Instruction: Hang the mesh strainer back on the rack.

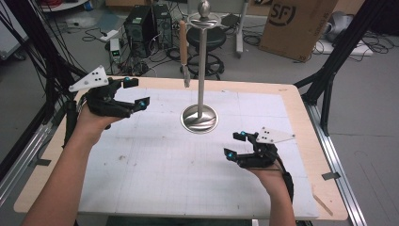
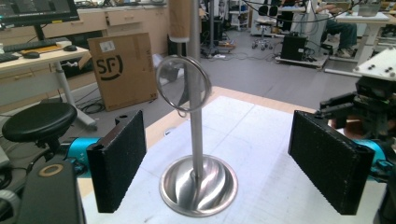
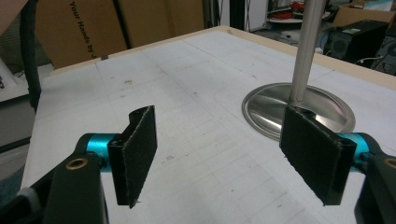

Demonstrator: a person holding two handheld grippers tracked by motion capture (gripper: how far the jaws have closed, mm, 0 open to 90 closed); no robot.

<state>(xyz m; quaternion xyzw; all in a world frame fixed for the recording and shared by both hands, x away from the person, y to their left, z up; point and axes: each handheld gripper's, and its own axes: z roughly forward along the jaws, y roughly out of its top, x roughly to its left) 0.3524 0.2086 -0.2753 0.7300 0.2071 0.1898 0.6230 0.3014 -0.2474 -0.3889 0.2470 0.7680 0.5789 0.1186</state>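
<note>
A steel stand (image 1: pixel 201 75) rises from a round base (image 1: pixel 200 119) at the middle of the white mat. From its top disc hangs a wooden-handled utensil (image 1: pixel 183 44); its lower end is a round wire ring (image 2: pixel 182 88) beside the pole. My left gripper (image 1: pixel 137 92) hovers left of the stand, open and empty, and the base (image 2: pixel 198 186) lies ahead between its pads (image 2: pixel 119 161). My right gripper (image 1: pixel 235 144) is low over the mat, right of and nearer than the base, open with nothing between its jaws. Past its right pad (image 3: pixel 317 154) I see the base (image 3: pixel 299 109).
The white mat (image 1: pixel 155 169) covers a wooden table (image 1: pixel 308 127). Behind the table's far edge stand a black stool (image 1: pixel 209 40), computer towers (image 1: pixel 141 28) and a cardboard box (image 1: pixel 294 26). Black frame legs (image 1: pixel 329 80) flank the table.
</note>
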